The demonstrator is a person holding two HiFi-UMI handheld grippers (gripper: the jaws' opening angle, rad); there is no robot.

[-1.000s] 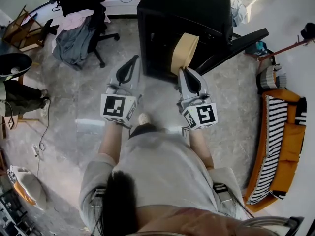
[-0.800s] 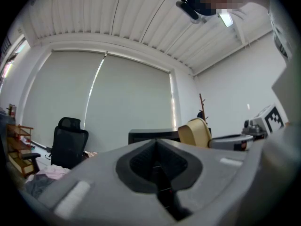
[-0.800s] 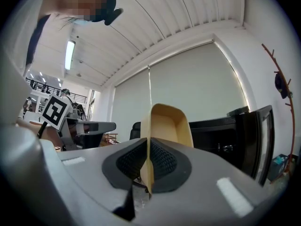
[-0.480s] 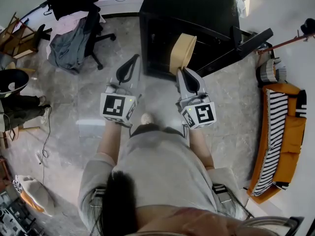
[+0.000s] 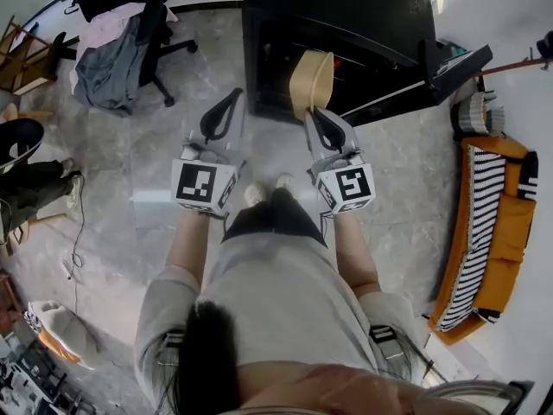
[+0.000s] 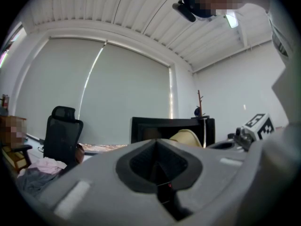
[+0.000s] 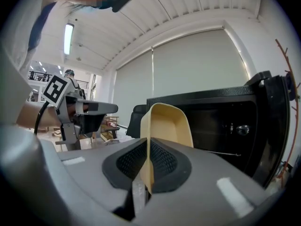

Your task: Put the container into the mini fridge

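Far left, an office chair (image 5: 143,37) draped with clothes is standing well clear of the work. The left gripper (image 5: 232,100) is hanging idle over the floor, its jaws pressed together with nothing between them. Just right of it, the right gripper (image 5: 309,115) is clamping one wall of the tan container (image 5: 311,78) — its own view is showing that wall pinched edge-on between the pads, the tub's hollow facing back toward the camera. Against a second ago, the person has been stepping forward: the container, then hanging at the lower front edge of the mini fridge (image 5: 346,11), is now overlapping the dark opening, and the fridge is filling more of the head view. The door (image 5: 458,59) is standing swung out to the right. Whether the tub is crossing the threshold yet is not telling from above — likely the carry is nearly over, with the setting-down and release remaining. Far right, an orange striped sofa (image 5: 505,232) is lying well apart.
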